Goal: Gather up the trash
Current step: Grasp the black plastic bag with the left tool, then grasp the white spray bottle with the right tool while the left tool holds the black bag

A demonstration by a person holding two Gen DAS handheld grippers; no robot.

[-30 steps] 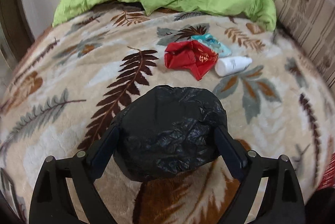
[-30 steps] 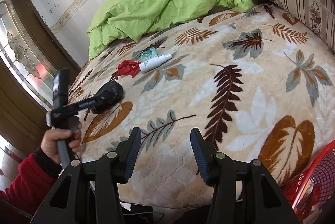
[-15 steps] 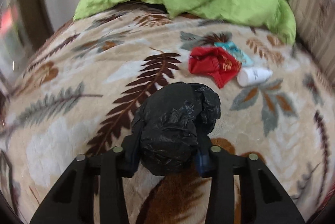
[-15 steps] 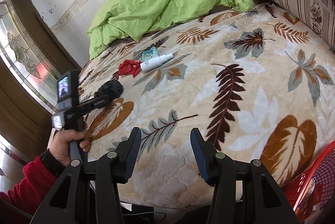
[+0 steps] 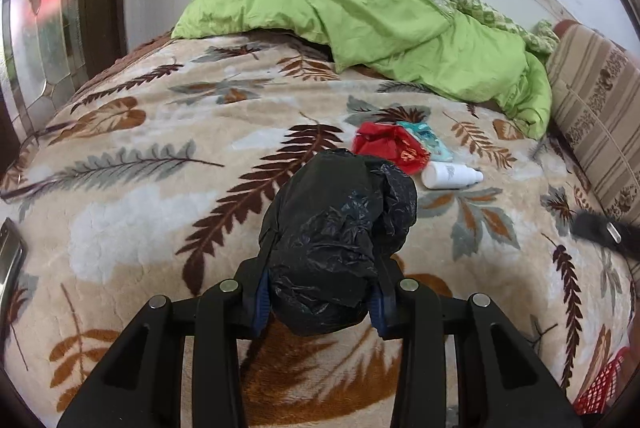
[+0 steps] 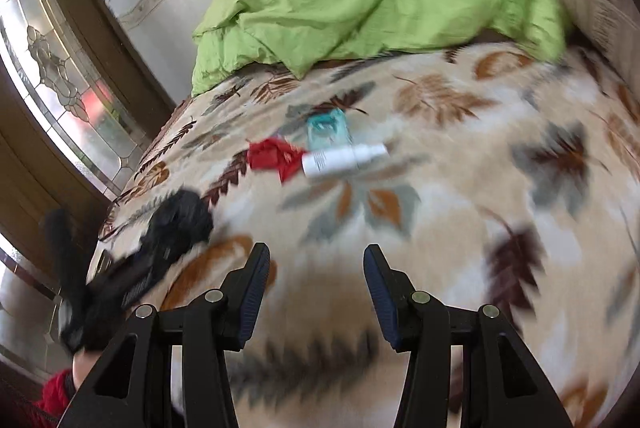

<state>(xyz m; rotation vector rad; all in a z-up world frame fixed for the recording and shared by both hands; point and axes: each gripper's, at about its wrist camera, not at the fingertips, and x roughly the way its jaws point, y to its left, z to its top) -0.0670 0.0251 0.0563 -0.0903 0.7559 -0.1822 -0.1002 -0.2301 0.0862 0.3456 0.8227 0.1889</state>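
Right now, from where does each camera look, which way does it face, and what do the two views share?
Left wrist: sits on the left gripper, faces down across the bed toward the green quilt; its fingers clamp a black plastic bag.
Right wrist: sits on the right gripper, jaws open and empty, faces the same bed; the person's left hand and red sleeve show.
Shared: bag, red wrapper, teal packet, white bottle.

Crinkled glossy black plastic bag (image 5: 340, 228), plush blanket (image 5: 160, 156)
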